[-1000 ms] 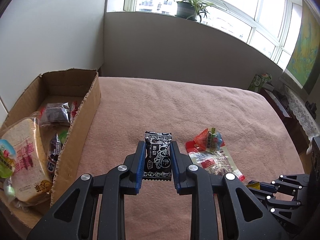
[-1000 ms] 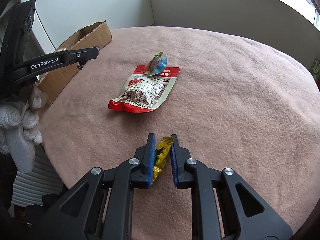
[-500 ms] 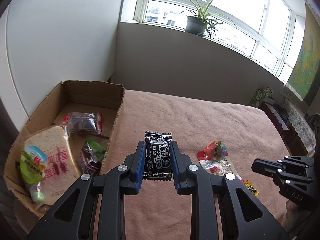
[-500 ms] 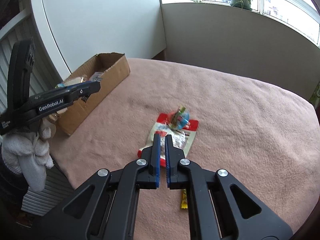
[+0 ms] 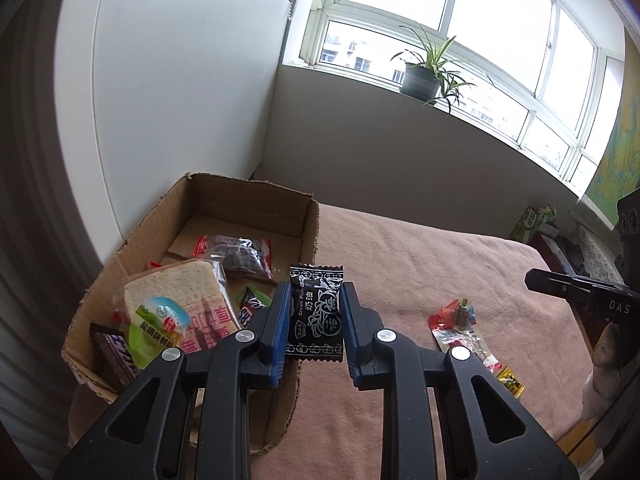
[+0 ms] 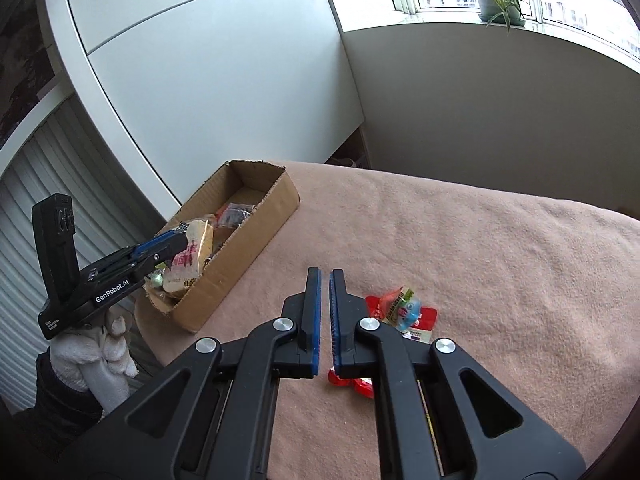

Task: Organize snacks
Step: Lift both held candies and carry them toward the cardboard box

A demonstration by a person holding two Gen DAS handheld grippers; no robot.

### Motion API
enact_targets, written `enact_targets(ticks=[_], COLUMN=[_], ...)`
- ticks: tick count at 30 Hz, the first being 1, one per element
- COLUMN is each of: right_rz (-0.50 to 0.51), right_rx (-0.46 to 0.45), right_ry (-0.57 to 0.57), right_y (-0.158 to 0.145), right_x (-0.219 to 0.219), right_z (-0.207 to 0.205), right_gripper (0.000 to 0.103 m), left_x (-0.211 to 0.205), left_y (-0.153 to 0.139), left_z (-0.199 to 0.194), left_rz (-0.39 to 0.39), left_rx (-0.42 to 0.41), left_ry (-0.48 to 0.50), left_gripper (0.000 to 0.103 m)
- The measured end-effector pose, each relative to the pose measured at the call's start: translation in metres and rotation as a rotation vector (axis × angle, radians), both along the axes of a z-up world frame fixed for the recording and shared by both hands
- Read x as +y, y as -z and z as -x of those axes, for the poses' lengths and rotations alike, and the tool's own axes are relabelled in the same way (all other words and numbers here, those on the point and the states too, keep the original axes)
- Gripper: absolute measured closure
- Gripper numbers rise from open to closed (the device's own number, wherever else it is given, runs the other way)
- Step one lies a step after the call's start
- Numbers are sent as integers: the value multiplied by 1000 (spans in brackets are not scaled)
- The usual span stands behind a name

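Two claws in view. Left claw (image 5: pixel 314 322) is clamped on a black foil candy packet with white print (image 5: pixel 316 312), held upright in the air over the near right wall of the open brown cardboard box (image 5: pixel 256 200). Blue pads (image 5: pixel 280 320) press both side edges of the packet.

Box sits at the left edge of the pink cloth-covered desk (image 5: pixel 420 264). Inside: a clear-bagged slice of brown bread with a green label (image 5: pixel 176 304), a clear pouch of dark snacks with red ends (image 5: pixel 240 254), a dark chocolate bar at the near left corner (image 5: pixel 116 354), and a small dark and green wrapper (image 5: pixel 252 300).

Right claw (image 6: pixel 325 312) is clenched with nothing between the pads, hanging above the desk. Under and just right of it lies a red-and-white flat pouch (image 6: pixel 420 326) with a small blue and red crinkled sweet wrapper (image 6: pixel 402 306) on top. Small yellow sachet (image 5: pixel 510 380) lies on the desk at the near end of that pouch, well apart from the box.

A white-gloved hand (image 6: pixel 96 356) grips the left tool.
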State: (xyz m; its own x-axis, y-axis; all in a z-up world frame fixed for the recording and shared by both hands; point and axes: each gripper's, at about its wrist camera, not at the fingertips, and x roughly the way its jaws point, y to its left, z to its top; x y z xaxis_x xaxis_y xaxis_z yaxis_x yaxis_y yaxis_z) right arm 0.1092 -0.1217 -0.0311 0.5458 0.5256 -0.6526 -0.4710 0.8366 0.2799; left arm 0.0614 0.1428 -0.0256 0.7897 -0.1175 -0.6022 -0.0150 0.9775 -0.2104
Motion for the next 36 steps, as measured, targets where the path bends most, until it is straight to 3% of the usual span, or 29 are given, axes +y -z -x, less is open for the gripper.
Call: enact_targets(ticks=[13, 14, 15, 17, 25, 29, 33, 36], right_rz=[232, 253, 273, 305, 382, 385, 392, 379], right_rx=[132, 139, 142, 130, 136, 166, 163, 151], right_ry=[45, 40, 35, 27, 4, 15, 10, 10], right_y=[73, 78, 83, 88, 98, 105, 105, 99], right_x=[-41, -40, -39, -37, -28, -31, -29, -26], right_z=[36, 39, 41, 45, 47, 40, 38, 37], right_gripper=[96, 86, 63, 41, 44, 68, 78, 78], left_x=[-20, -22, -23, -25, -25, -23, -21, -17], left_y=[14, 14, 14, 14, 14, 14, 14, 13], left_z=[17, 18, 19, 20, 21, 21, 22, 24], left_rz=[30, 31, 33, 37, 44, 50, 53, 59], left_rx=[25, 25, 25, 26, 30, 31, 30, 28], left_ry=[75, 78, 80, 85, 82, 79, 78, 71], left_gripper=[81, 81, 81, 81, 81, 81, 81, 81])
